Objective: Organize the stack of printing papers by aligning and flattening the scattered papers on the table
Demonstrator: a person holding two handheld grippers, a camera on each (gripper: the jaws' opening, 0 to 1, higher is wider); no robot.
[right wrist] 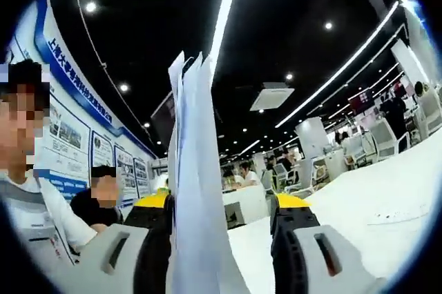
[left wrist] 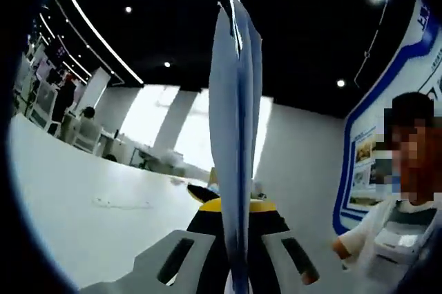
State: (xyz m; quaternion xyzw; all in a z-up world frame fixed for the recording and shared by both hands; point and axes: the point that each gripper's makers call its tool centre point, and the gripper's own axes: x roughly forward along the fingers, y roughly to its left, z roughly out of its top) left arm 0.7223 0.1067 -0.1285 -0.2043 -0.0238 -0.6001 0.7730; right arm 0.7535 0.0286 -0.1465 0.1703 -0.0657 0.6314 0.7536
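several thin, limp sheets of paper (left wrist: 238,135) stand on edge, fanned apart at the top. the left gripper (left wrist: 237,249) pinches them; the right gripper (right wrist: 221,239) seems spread, papers (right wrist: 193,190) between its jaws. a loose grip could spill sheets onto the smooth white table (left wrist: 90,204).

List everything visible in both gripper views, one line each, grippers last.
Paper stack: several sheets, white-blue, edge-on between the jaws in both views.
Table: one, white, below the papers.
Wall boards: a row, blue-framed, behind the seated people.
Ceiling lights: strips and spots, white, on a dark ceiling.
People: several, near the boards and farther off.
Left gripper: grey jaws, shut on the paper stack.
Right gripper: grey, black and yellow jaws; grip unclear.
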